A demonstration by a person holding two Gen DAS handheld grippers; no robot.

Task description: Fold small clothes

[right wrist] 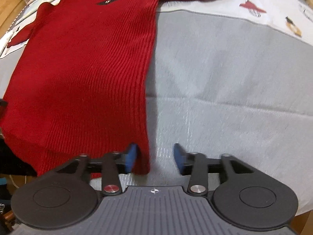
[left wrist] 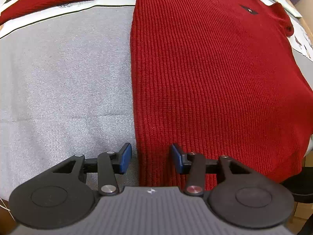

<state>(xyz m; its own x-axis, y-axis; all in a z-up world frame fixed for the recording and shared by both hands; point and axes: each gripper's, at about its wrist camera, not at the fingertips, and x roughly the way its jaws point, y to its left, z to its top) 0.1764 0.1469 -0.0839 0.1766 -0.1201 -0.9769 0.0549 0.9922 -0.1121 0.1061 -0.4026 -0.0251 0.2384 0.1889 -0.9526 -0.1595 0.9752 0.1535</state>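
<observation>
The red knit sweater (left wrist: pixel 205 74) is lying flat on the grey bedspread (left wrist: pixel 64 82), laid out for folding. The left gripper (left wrist: pixel 150 157) and right gripper (right wrist: pixel 154 157) are straddling its hem corners, both gaping, neither pinching. Next, I judge, both must be closing on the hem.

Your right wrist view was smeared with motion blur. The red sweater (right wrist: pixel 82 68) ran past the top edge in both views, and its small dark chest logo (left wrist: pixel 249 9) stayed unreadable.
</observation>
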